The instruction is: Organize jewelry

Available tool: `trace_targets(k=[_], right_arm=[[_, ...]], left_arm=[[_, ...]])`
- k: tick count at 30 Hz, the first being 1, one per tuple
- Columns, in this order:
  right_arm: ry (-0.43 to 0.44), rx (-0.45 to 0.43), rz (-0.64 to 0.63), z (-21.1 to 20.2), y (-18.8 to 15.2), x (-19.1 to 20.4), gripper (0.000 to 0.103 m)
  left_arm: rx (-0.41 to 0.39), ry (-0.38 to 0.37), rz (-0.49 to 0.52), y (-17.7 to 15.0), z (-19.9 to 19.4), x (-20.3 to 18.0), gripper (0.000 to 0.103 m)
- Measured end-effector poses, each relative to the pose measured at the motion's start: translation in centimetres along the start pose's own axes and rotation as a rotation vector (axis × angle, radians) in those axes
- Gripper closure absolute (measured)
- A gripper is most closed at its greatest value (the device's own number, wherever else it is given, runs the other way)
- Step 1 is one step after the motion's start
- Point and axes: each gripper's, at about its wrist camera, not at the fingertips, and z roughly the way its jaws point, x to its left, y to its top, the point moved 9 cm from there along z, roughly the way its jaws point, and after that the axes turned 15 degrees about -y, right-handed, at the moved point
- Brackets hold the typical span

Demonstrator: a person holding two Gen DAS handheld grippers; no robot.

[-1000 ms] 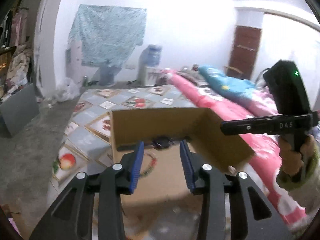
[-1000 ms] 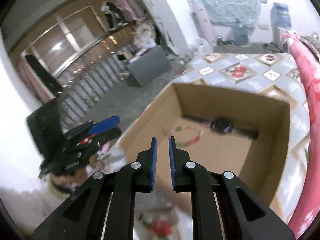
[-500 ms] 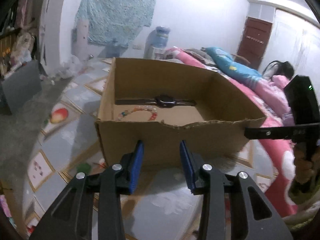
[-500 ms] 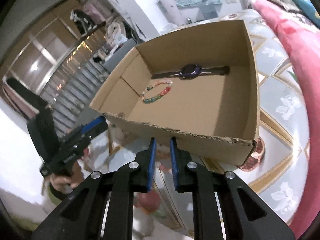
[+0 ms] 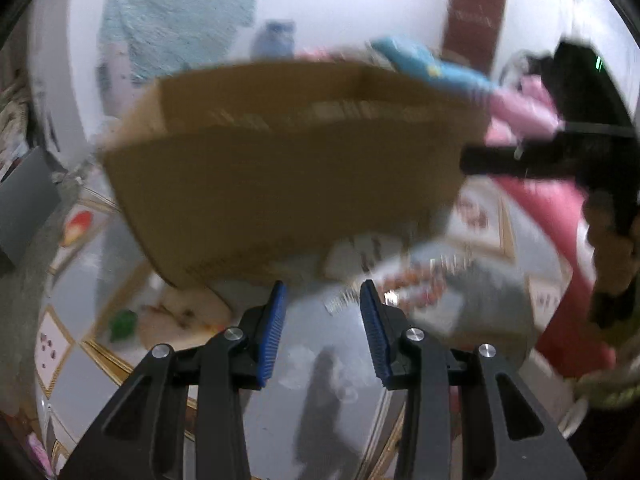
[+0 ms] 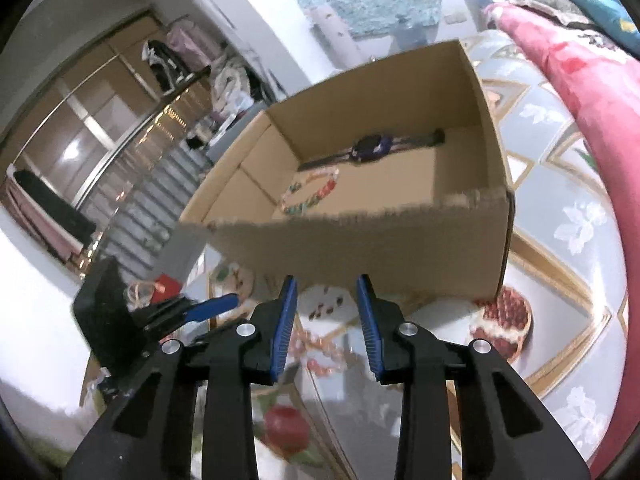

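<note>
Brown corrugated cardboard fills most of your left wrist view: the open-topped cardboard box [image 5: 288, 176] sits on the pale tiled cloth with fruit prints [image 5: 80, 288], heavily blurred, its near wall facing you. Your left gripper [image 5: 322, 332] hangs low in front of that wall with its blue-padded jaws partly apart and nothing between them. Just beyond the right-hand pad a blurred string of reddish beads [image 5: 412, 280] lies on the cloth outside the box. At the right edge your right hand [image 5: 608, 236] holds the black body of the other tool; any lettering on it is too smeared to read.

From your right wrist view the same box [image 6: 360, 240] shows its inside. A dark wristwatch with a round face [image 6: 374, 148] lies stretched along the far wall, and a loop bracelet of pink, red and green beads [image 6: 310, 194] lies beside it, nearer to you, on the box floor. Your right gripper [image 6: 326, 328] is just short of the torn near rim, its jaws opening, with nothing between them. Below the pads, a blurred reddish beaded piece [image 6: 320, 354] lies on the cloth. Your left gripper [image 6: 208, 306] shows at lower left. No readable writing appears in either view.
</note>
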Motion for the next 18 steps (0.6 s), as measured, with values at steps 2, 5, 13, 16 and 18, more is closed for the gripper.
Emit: trace_targets(k=[2,5,13,16,18], right_arm=[[0.008,0.007,0.000,0.0,-0.3,-0.3,0.072],[0.022,0.009,-0.001,-0.2,-0.8,-0.7,0.072],[0.043,0.016,0.030,0.0,-2.0,-1.2,0.072],[0.052,0.023,0.041,0.1,-2.3,-1.3,0.072],[0.054,0.019,0.044,0.0,-2.3,-1.4,0.072]], left_arm=[[0.057,-0.011,0.021,-0.3,1.2,-0.1,0.066],[0.125,0.005,0.094,-0.5,2.4,0.1,0.066],[0.234,-0.064,0.215,-0.2,4.4,-0.5,0.085],[0.250,-0.077,0.224,-0.2,4.5,-0.8,0.097],[0.244,-0.090,0.203,-0.4,4.4,-0.9,0.098]])
